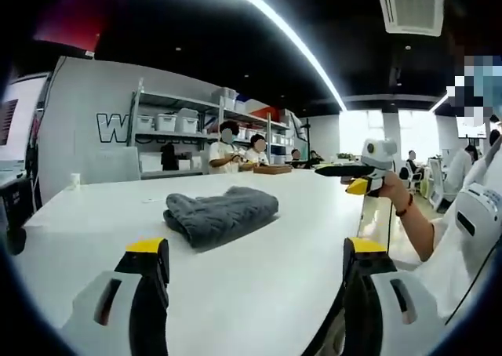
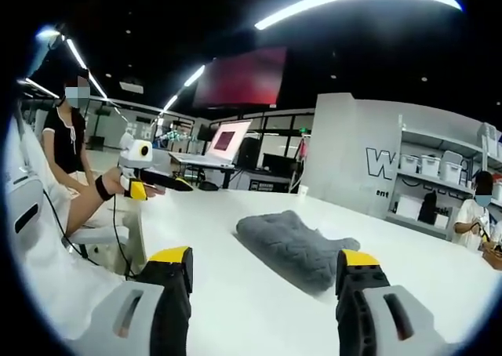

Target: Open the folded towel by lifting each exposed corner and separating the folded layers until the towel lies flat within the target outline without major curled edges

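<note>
A grey knitted towel [image 1: 220, 215] lies folded in a thick bundle on the white table [image 1: 94, 215], a short way ahead of my left gripper [image 1: 255, 250], whose yellow-tipped jaws stand wide apart with nothing between them. The right gripper [image 1: 362, 172] comes in from the right, held in a hand over the table's edge. In the right gripper view the same towel [image 2: 294, 242] lies just beyond my right gripper [image 2: 265, 258], which is open and holds nothing above the table [image 2: 204, 215]. The left gripper [image 2: 145, 182] shows at the left, held in a hand.
Shelves with white bins [image 1: 176, 125] stand behind the table, with seated people [image 1: 231, 148] near them. A small white cup [image 1: 73, 181] stands at the far table edge. A person in black [image 2: 67, 128] stands at the left. A monitor [image 2: 227, 140] stands on a farther desk.
</note>
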Demonstrator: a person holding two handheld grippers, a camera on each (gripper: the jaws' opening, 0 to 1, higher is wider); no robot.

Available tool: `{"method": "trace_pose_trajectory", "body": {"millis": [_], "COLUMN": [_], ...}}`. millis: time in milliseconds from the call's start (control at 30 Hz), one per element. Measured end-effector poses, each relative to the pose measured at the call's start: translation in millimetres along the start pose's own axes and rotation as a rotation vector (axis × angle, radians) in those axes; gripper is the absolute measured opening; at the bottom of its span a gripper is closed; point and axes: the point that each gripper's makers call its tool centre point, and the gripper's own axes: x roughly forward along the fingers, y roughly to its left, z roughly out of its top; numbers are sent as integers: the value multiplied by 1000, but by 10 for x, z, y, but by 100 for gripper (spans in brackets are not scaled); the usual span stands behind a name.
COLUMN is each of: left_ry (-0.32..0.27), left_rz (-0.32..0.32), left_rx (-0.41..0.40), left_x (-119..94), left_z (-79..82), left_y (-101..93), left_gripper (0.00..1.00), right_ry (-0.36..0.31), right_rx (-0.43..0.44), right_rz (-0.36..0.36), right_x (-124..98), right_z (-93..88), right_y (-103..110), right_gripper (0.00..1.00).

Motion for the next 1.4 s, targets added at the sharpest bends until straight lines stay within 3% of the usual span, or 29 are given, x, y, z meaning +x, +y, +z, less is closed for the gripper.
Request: {"method": "trace_pose_trajectory", "body": {"millis": [233,467,833,1000,1400], "left_ry": [-36,-36,-16,-38,-28], "left_rz": [-30,-65,-65,-91,-82], "left_rx": [-3,3,0,-45,-26], "left_x": [91,193,295,313,372], "left_z": [119,199,188,235,236], "left_y": [-34,-117,-62,-60,-45], "left_gripper": [90,89,88,88,88], "right_ry": [-8,-11,2,-18,-16], "right_rx": [-3,12,25,25,45], "right_rz": [6,7,5,21,27], "right_x": [22,50,119,133,173], "right_z": [42,58,57,99,104], "right_y": [-1,-54,-126,-118,-169], "right_gripper": [73,72,69,69,68]}}
